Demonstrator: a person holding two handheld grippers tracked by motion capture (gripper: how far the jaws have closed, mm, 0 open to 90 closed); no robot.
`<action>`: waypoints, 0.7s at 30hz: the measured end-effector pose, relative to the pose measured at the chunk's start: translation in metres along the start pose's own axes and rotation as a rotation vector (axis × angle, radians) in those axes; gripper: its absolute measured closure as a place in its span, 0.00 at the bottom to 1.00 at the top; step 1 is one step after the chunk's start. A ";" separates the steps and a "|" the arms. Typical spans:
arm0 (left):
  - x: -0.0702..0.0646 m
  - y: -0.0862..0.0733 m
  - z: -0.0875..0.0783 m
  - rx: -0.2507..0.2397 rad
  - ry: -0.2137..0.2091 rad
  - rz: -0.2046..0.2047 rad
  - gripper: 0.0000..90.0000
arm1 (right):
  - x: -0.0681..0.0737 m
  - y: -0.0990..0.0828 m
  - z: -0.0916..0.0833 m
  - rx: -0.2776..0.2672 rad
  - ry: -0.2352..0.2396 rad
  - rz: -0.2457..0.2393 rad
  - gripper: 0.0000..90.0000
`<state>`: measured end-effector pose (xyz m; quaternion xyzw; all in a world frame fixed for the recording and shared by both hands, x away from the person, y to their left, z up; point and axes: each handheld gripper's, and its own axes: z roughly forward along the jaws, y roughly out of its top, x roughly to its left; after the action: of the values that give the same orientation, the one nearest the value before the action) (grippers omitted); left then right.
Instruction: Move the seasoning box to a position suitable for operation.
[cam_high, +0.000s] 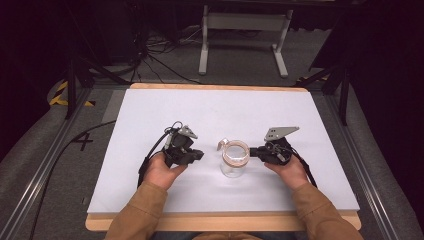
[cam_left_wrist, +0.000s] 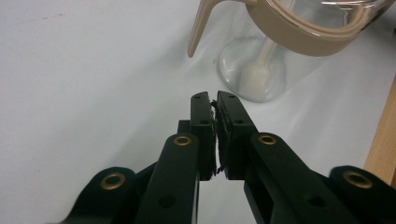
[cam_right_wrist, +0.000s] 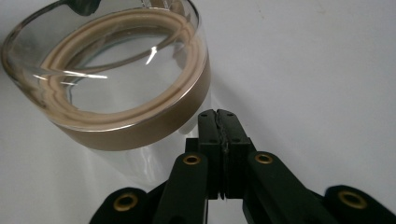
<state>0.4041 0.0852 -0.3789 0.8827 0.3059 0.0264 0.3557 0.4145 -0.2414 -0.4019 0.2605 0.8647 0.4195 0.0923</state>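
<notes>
A clear glass jar (cam_high: 235, 159) with a tan ring around its glass lid stands upright in the middle of the white mat. A tan latch (cam_high: 222, 144) sticks out from its far left side. My left gripper (cam_high: 200, 155) is shut and empty, a short way left of the jar. In the left gripper view its closed tips (cam_left_wrist: 215, 99) point at the jar's base (cam_left_wrist: 252, 70), with the latch (cam_left_wrist: 198, 28) hanging above. My right gripper (cam_high: 251, 151) is shut with nothing in it. In the right gripper view its tips (cam_right_wrist: 217, 114) sit right beside the tan ring (cam_right_wrist: 140, 130).
The white mat (cam_high: 210, 110) lies on a wooden table whose edge (cam_high: 220, 222) runs along the front. A white metal frame (cam_high: 245, 35) and cables (cam_high: 150, 50) are on the floor beyond. Rails (cam_high: 45, 165) run along both sides of the table.
</notes>
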 end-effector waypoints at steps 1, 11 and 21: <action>0.000 0.001 0.001 0.001 0.000 0.004 0.95 | 0.000 0.000 0.000 0.001 0.000 0.002 0.99; 0.000 0.008 0.008 0.006 -0.019 0.014 0.95 | 0.014 0.000 -0.004 0.035 0.013 0.012 1.00; -0.001 0.015 0.011 0.003 -0.034 0.033 0.94 | 0.028 -0.008 -0.008 0.101 -0.001 -0.006 0.99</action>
<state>0.4142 0.0697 -0.3777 0.8885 0.2853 0.0165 0.3591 0.3844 -0.2359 -0.4020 0.2623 0.8856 0.3747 0.0809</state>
